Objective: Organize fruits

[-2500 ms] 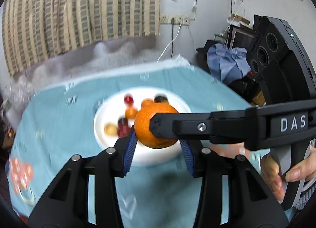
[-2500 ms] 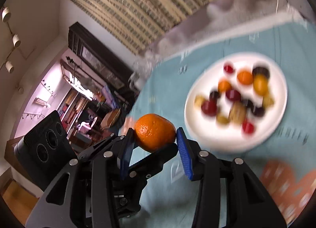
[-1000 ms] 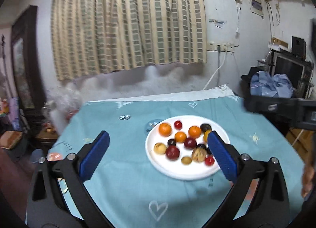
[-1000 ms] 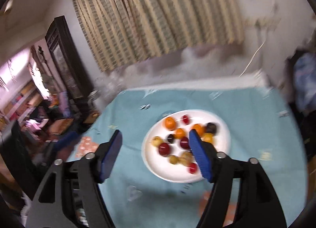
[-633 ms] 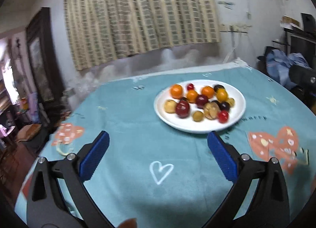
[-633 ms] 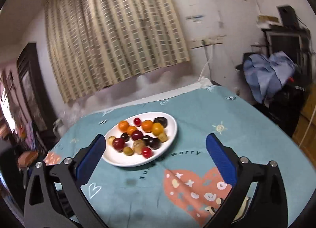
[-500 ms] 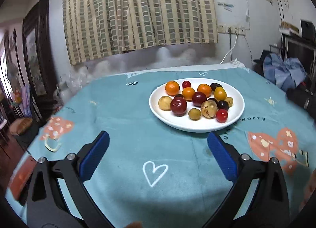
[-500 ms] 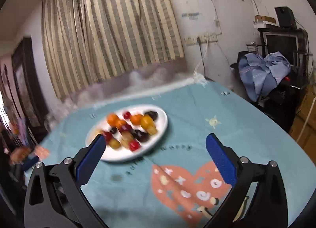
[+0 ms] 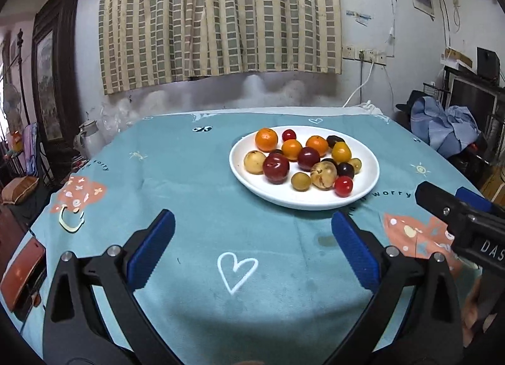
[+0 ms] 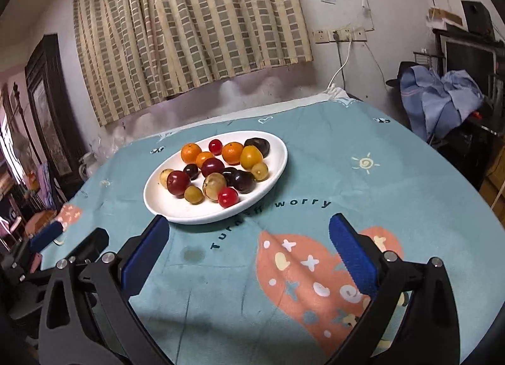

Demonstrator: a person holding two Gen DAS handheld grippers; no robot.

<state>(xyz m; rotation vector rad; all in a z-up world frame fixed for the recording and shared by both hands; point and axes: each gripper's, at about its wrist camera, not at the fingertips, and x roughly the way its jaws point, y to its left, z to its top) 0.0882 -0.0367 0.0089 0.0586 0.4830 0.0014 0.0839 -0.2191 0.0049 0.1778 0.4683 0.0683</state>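
Both grippers idle over the surface [image 9: 189,175], fingers wide, nothing held: left gripper [image 9: 252,245], right gripper [image 10: 249,248]. Fruits [image 9: 303,159] piled on the white plate [image 9: 366,175], at 1 o'clock from left, 11 o'clock from right.

Dim, even indoor light fills both views, sharp at the centre. Fisheye bending curves the edges into black corners, and soft shadow darkens the near surface [image 9: 240,317].

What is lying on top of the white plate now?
The white plate holds small round fruits: oranges, a dark red plum, a red cherry tomato. Parts of the rear fruits are hidden by those in front.
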